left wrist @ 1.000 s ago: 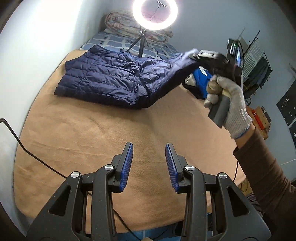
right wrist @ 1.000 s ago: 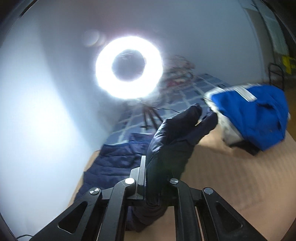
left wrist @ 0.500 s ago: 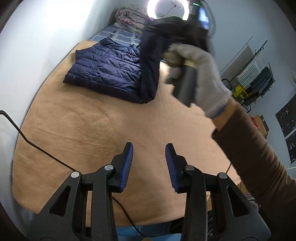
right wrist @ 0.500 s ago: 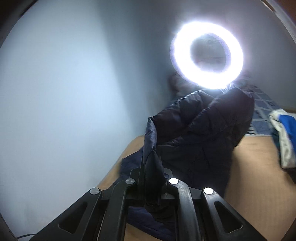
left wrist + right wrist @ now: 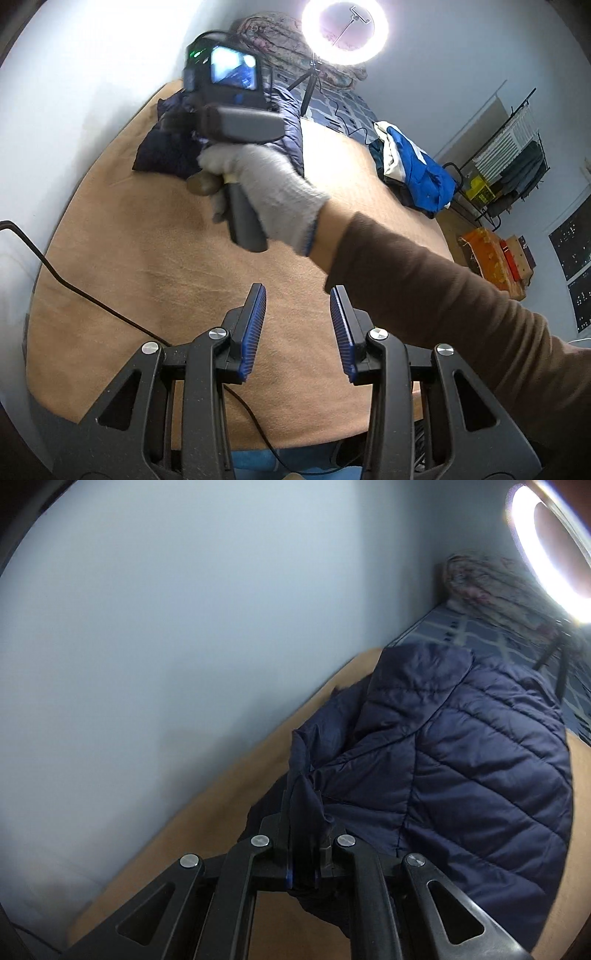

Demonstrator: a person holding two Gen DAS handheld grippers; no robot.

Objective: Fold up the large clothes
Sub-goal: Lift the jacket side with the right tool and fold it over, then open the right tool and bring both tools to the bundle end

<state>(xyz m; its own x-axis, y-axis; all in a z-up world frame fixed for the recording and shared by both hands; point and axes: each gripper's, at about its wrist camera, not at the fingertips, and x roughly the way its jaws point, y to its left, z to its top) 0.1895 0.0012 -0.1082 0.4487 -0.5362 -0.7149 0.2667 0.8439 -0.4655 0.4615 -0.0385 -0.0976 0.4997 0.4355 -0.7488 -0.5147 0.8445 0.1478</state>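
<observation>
A navy quilted puffer jacket (image 5: pixel 461 760) lies on the tan blanket (image 5: pixel 147 266) at the far left by the wall, one half folded over the other. My right gripper (image 5: pixel 304 812) is shut on an edge of the jacket, low over its left side. In the left wrist view the right gripper body (image 5: pixel 229 92) and the gloved hand hide most of the jacket (image 5: pixel 162 158). My left gripper (image 5: pixel 297 325) is open and empty above the near part of the blanket.
A blue and white garment pile (image 5: pixel 413 166) lies at the bed's right edge. A ring light on a tripod (image 5: pixel 345 31) and a rolled quilt (image 5: pixel 280 48) stand at the back. A black cable (image 5: pixel 85 295) crosses the blanket's left. A clothes rack (image 5: pixel 513 155) stands at the right.
My right gripper has carried the jacket's edge from the right, up and over to the left, and down onto the jacket's left side. The left gripper has stayed open and nearly still.
</observation>
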